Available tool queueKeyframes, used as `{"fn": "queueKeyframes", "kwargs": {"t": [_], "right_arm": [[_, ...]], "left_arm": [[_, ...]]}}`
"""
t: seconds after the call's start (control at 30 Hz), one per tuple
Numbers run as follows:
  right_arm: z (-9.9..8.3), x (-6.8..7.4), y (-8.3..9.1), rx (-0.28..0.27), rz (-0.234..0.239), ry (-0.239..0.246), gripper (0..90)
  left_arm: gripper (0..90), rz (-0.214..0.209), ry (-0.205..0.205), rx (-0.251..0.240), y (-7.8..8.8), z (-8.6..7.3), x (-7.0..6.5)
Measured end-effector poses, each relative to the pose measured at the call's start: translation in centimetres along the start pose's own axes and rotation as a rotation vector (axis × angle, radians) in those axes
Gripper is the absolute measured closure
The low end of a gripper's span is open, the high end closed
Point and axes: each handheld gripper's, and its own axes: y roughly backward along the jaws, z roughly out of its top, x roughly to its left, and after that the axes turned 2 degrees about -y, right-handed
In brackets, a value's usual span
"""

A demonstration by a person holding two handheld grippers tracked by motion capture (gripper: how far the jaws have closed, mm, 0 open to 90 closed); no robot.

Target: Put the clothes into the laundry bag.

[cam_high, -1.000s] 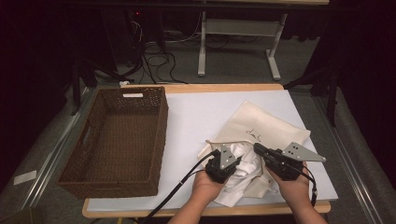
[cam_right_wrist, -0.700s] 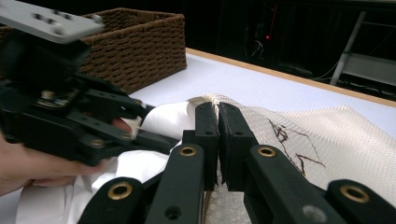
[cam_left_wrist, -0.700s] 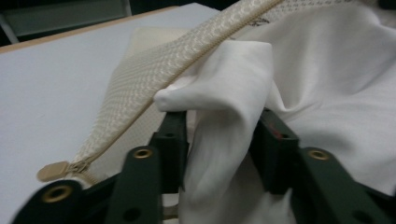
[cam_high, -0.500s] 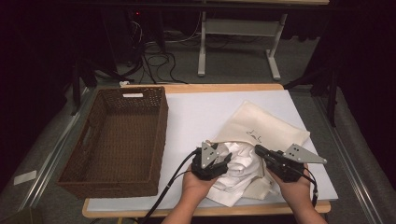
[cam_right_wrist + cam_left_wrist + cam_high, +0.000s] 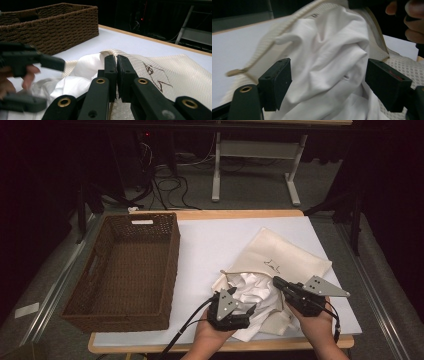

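Note:
A cream drawstring bag (image 5: 287, 255) with a dark printed mark lies on the right half of the table, its mouth toward the person. Crumpled white cloth (image 5: 255, 287) spills from the mouth. My left gripper (image 5: 251, 309) sits at the near-left side of the cloth. Its jaws have just been opening and now stand wide apart. In the left gripper view the white cloth (image 5: 329, 50) bulges between the left gripper (image 5: 328, 82) pads without being pressed. My right gripper (image 5: 276, 281) is shut on the bag's rim (image 5: 150, 65), and the right gripper (image 5: 116, 60) jaws meet at the fabric edge.
A dark brown wicker basket (image 5: 172, 265) stands empty on the left side of the table, also seen as the basket (image 5: 57, 30) in the right gripper view. The bag's drawstring (image 5: 232, 271) trails left over the white table cover (image 5: 215, 240). Table legs and cables lie beyond the far edge.
My left gripper has let go of the white cloth, opened its jaws and slid left toward the near edge. The right gripper has stayed put on the bag.

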Motion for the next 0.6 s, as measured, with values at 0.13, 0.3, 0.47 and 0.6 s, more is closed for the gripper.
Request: {"fn": "queueKeyframes", "kwargs": {"t": [0.13,0.3,0.47,0.6], "right_arm": [[0.0,-0.1,0.0,0.0,0.006,0.002,88.0],[-0.1,-0.1,0.0,-0.002,0.008,-0.005,88.0],[0.0,0.0,0.0,-0.007,0.02,-0.009,88.2],[0.3,0.1,0.1,-0.024,0.046,-0.036,88.3]], "left_arm": [[35.8,0.018,-0.013,0.043,-2.0,0.3,-0.5],[80.3,0.036,0.008,0.034,-2.5,1.2,0.0],[85.7,0.07,-0.006,0.012,-3.2,2.5,1.0],[85.6,0.084,0.0,0.016,-4.9,3.0,1.3]]}}
